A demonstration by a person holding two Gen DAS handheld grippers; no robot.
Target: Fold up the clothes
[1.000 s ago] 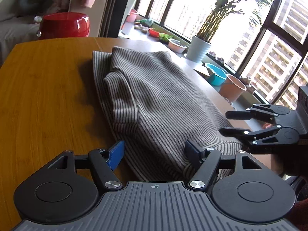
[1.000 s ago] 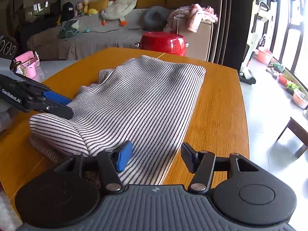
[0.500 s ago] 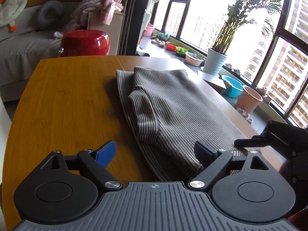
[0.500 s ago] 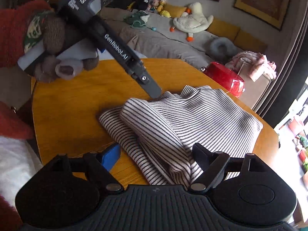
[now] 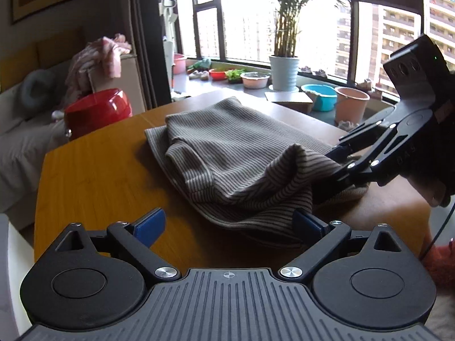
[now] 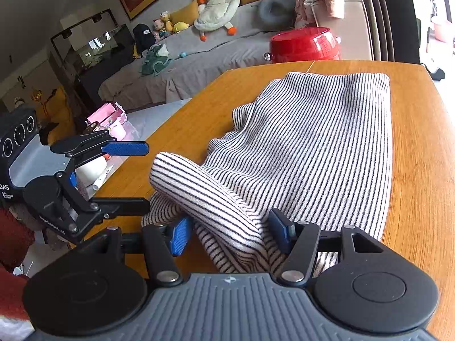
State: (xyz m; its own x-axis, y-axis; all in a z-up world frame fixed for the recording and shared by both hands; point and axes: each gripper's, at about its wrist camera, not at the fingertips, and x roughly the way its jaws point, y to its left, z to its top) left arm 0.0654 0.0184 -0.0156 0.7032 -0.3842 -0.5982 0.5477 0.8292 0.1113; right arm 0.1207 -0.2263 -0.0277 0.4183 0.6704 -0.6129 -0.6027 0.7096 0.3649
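Observation:
A black-and-white striped sweater [image 6: 307,142] lies partly folded on the wooden table [image 6: 421,130]; it also shows in the left wrist view [image 5: 227,147]. My right gripper [image 6: 230,231] is open, its blue pads on either side of the sweater's folded sleeve end, lifted a little; in the left wrist view [image 5: 337,164] it reaches into the cloth from the right. My left gripper [image 5: 227,221] is open and empty at the sweater's near edge; in the right wrist view [image 6: 133,176] it hovers left of the sleeve.
A red pot [image 5: 96,112] stands at the table's far edge, also in the right wrist view [image 6: 304,44]. Beyond are a sofa with plush toys [image 6: 216,2], a potted plant [image 5: 284,71] and basins on the window sill. A pink box [image 6: 108,118] sits left of the table.
My right gripper has moved onto the sleeve end, jaws narrower around it, and the cloth has risen. My left gripper has drawn back and swung toward the window, still open.

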